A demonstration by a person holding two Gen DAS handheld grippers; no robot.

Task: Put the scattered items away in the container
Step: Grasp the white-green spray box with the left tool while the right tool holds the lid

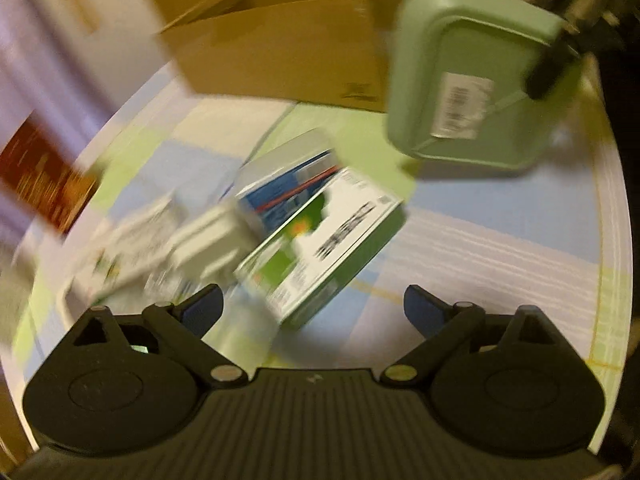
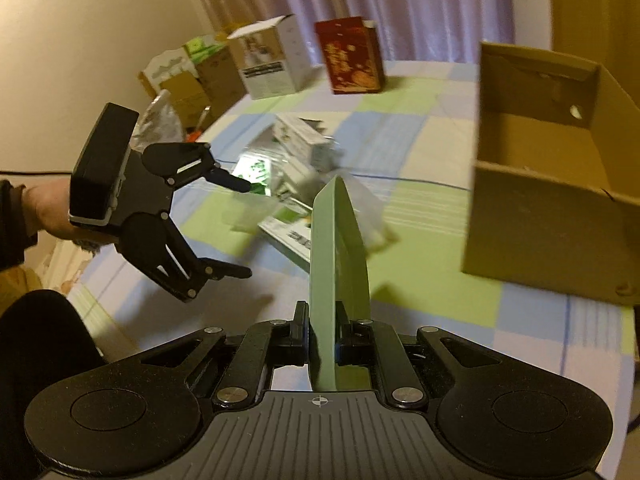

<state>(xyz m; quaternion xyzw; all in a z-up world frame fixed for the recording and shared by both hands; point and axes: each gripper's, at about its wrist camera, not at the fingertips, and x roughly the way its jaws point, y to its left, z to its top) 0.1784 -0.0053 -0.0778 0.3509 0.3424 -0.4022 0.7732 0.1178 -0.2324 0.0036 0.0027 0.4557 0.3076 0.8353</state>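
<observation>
A pale green plastic tray (image 2: 338, 248) stands on edge in the air, and my right gripper (image 2: 324, 332) is shut on its rim. The left wrist view shows the tray's underside (image 1: 472, 84) with a barcode sticker, close beside the open cardboard box (image 1: 280, 48). That box (image 2: 552, 208) sits on the table at the right, its opening facing me. My left gripper (image 1: 312, 304) is open and holds nothing, hovering over a green-and-white carton (image 1: 320, 248) and a blue-and-white carton (image 1: 288, 180). It also appears as the left gripper (image 2: 244, 228) left of the tray. White packets (image 1: 152, 248) lie blurred beside the cartons.
The table carries a chequered green, blue and white cloth (image 2: 420, 280). A red box (image 2: 352, 56), a white box (image 2: 272, 60) and small cardboard boxes (image 2: 192, 88) stand at the far edge by a curtain. A hand (image 2: 44, 208) holds the left gripper.
</observation>
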